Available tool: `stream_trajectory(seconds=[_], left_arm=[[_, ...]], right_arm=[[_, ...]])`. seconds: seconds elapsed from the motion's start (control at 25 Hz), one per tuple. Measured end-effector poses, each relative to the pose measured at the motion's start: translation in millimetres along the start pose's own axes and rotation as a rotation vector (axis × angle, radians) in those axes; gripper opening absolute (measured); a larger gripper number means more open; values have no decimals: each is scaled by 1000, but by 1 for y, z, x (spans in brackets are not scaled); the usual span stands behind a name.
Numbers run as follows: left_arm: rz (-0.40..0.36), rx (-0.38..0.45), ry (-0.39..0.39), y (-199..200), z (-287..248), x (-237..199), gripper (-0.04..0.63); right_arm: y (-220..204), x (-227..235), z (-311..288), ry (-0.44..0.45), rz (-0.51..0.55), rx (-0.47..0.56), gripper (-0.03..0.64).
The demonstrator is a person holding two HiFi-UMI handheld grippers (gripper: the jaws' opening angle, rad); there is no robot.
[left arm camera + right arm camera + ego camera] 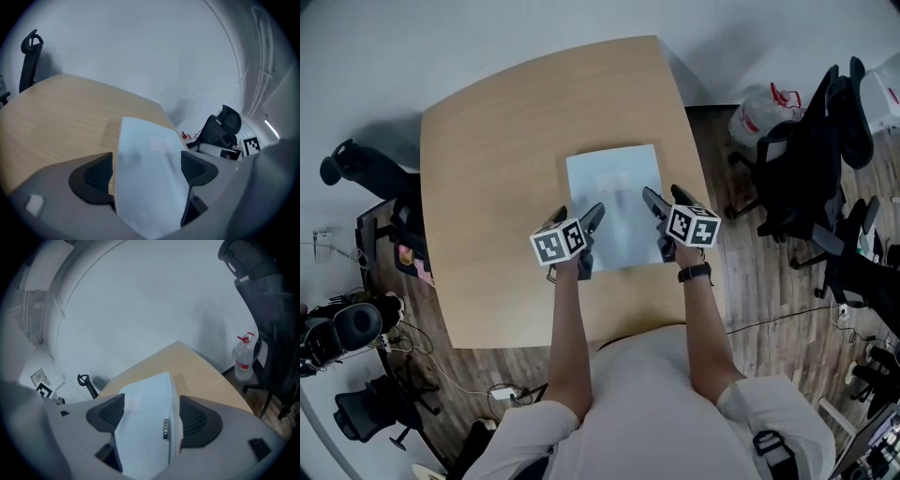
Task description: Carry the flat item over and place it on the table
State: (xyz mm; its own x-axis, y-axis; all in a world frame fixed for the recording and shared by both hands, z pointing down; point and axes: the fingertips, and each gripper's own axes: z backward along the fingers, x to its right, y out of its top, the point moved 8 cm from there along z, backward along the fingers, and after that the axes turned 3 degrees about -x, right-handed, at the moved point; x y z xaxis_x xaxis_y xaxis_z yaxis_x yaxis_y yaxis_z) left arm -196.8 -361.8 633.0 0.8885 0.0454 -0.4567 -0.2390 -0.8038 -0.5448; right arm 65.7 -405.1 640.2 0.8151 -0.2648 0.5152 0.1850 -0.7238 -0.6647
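- Apparently the placing step is at or close to its end. The flat item, a pale blue sheet-like thing with a small white label, lies over the middle of the wooden table, somewhat toward its right side. Whether its near edge rests fully on the top or is a little raised, I cannot tell.
- The left gripper sits at the item's near-left corner. Its jaws stand well apart and the corner runs between them. Nothing shows the pads pressing on it, so I read this claw as released.
- The right gripper is the same at the near-right corner, jaws wide. The item's thin right edge lies just inside the right-hand jaw.
- The next move, as I judge it, calls for drawing both grippers straight back toward the near edge of the table. They should travel level and together, jaws kept wide, so no pad snags a corner and skews the item. If the corners ride on the gripper bodies, lower first.
- Both bare forearms reach forward from the body, nearly parallel. A dark band is on the right wrist, the marker cubes face upward, and the jaws point toward the far side.
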Motion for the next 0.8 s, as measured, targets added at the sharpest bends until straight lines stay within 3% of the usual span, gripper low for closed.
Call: stream_trajectory(seconds=[0.36,0.8], left_arm=[[-39,116,12,-6,63,18,460],[-166,405,43,4,159,53,456]], right_arm=[[17,-72,39,113,161,82,334],[19,-158,99,171,294,174,331]])
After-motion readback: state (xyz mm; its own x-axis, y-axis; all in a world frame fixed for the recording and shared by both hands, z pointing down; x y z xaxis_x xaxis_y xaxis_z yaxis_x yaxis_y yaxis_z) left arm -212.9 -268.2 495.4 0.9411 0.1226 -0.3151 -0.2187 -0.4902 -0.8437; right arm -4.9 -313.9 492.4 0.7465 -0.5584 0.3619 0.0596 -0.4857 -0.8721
